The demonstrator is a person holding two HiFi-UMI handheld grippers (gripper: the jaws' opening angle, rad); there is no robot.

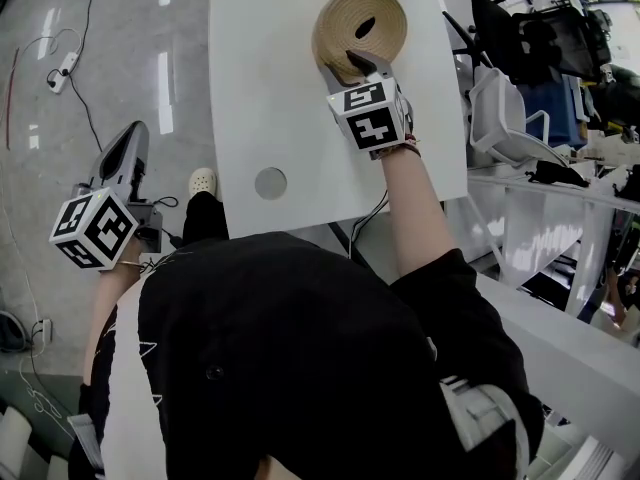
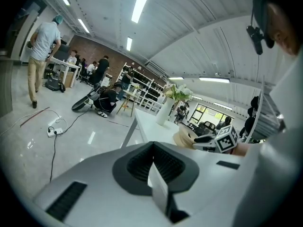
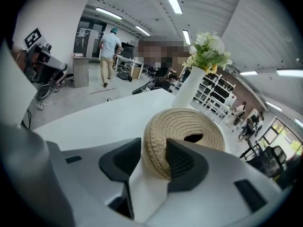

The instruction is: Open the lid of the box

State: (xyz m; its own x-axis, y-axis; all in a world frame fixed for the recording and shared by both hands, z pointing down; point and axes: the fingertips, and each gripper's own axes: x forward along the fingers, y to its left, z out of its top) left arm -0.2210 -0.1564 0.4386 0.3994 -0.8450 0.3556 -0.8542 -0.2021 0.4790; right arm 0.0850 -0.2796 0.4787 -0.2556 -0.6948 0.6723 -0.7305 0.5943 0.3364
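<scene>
A round woven box (image 1: 360, 23) with a woven lid and a dark hole in its top stands near the far end of the white table (image 1: 270, 78). My right gripper (image 1: 355, 63) is at the box's near rim. In the right gripper view the lid's rim (image 3: 158, 150) sits between the open jaws of this gripper (image 3: 154, 155). The right pad (image 3: 182, 162) lies against the weave, and a narrow gap shows at the left pad. My left gripper (image 1: 128, 140) hangs off the table's left side above the floor, shut (image 2: 152, 148) with nothing in it.
A white vase of flowers (image 3: 191, 91) stands on the table just beyond the box. A round grey cap (image 1: 270, 183) is set into the tabletop near me. Chairs and shelving (image 1: 500, 108) crowd the right side. Cables (image 1: 60, 68) lie on the floor at left.
</scene>
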